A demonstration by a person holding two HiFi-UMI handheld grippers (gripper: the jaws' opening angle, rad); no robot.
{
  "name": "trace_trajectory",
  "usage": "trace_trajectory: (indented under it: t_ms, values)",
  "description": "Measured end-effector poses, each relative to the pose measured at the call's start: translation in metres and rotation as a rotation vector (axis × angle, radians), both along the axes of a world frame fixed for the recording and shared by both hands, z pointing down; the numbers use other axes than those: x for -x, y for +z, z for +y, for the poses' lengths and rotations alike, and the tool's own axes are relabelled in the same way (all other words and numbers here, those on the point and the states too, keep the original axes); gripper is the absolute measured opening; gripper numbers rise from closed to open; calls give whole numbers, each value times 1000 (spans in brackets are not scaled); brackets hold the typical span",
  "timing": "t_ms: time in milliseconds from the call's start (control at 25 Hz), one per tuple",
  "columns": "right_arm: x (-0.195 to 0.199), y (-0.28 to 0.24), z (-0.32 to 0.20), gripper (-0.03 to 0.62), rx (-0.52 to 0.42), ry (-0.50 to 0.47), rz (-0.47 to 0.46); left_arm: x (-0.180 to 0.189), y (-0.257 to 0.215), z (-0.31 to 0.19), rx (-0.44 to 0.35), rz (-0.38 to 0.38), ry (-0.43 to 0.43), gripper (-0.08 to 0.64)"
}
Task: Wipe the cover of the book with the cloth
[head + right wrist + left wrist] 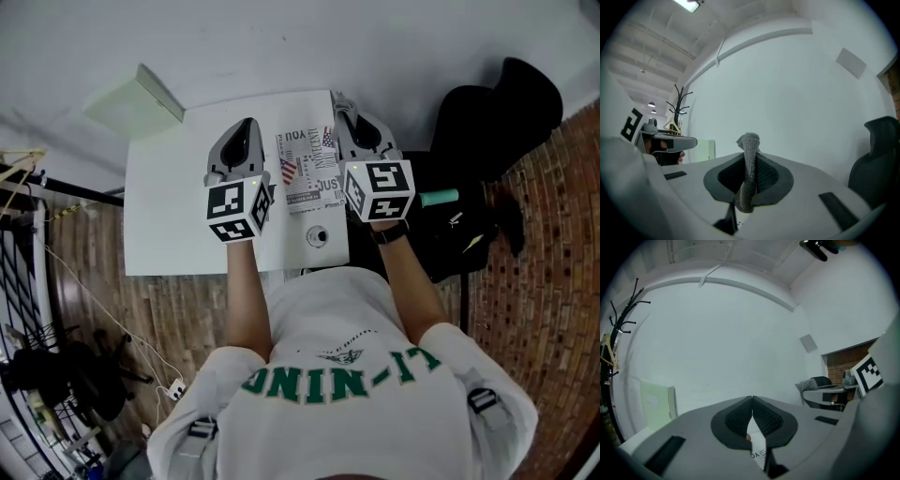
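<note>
The book (309, 172), its cover full of print with a small flag, lies flat on the white table (178, 216) between my two grippers. My left gripper (247, 124) hovers just left of it. In the left gripper view, the left gripper (752, 400) has its pads touching at the tips, and a strip of the printed book (757, 453) shows through the gap below them. My right gripper (343, 103) is over the book's right edge. In the right gripper view, the right gripper (750, 157) is shut on a grey knitted cloth (749, 140) that sticks up past the tips.
A small round object (318, 236) lies on the table near me. A pale green board (131, 103) leans by the wall beyond the table's left corner. A black chair (487, 122) with a teal handle (439, 198) stands right of the table. A coat rack (679, 101) stands by the wall.
</note>
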State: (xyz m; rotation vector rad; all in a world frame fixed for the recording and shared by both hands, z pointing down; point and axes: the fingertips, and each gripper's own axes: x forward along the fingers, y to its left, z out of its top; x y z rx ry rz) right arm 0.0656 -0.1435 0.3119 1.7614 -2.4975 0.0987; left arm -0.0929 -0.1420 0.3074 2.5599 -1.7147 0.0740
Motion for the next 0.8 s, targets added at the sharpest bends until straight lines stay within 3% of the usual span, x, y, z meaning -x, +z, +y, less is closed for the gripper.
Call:
trace_trajectory:
  t_ms: [160, 440, 800]
  values:
    - [2, -15, 8, 38, -57, 20, 63, 3, -9, 4, -16, 15, -10, 14]
    - [7, -11, 16, 38, -68, 17, 75, 2, -10, 11, -38, -21, -6, 14]
    - [4, 4, 24, 38, -19, 24, 87, -2, 0, 19, -13, -15, 9, 14]
